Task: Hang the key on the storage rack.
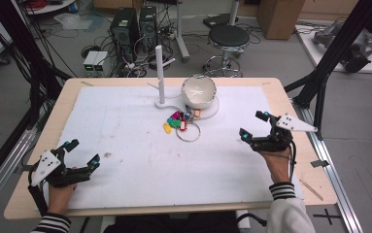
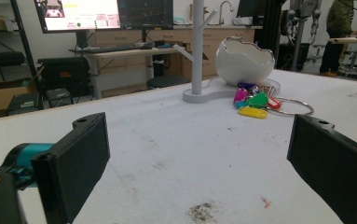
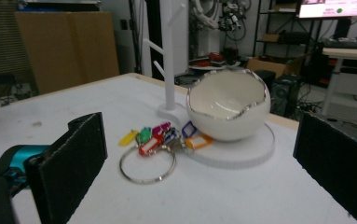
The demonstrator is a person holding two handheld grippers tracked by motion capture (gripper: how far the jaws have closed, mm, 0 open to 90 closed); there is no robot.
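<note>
A metal key ring with several coloured tags (image 1: 181, 124) (image 2: 256, 101) (image 3: 155, 144) lies on the white mat near the table's middle. Behind it stands a white egg-shaped bowl (image 1: 199, 91) (image 2: 244, 60) (image 3: 228, 111) on a flat white base, which also carries a white post with pegs (image 1: 160, 73) (image 2: 197, 46) (image 3: 169, 56). My left gripper (image 1: 82, 153) (image 2: 199, 177) rests open near the front left corner, far from the keys. My right gripper (image 1: 254, 125) (image 3: 199, 172) is open at the right, pointing toward the keys and bowl, nothing between its jaws.
The white mat (image 1: 125, 145) covers most of the wooden table (image 1: 23, 194). A dark smudge (image 2: 203, 211) marks the mat near the left gripper. A stool (image 1: 228, 39) and computer towers (image 1: 125, 29) stand on the floor beyond the far edge.
</note>
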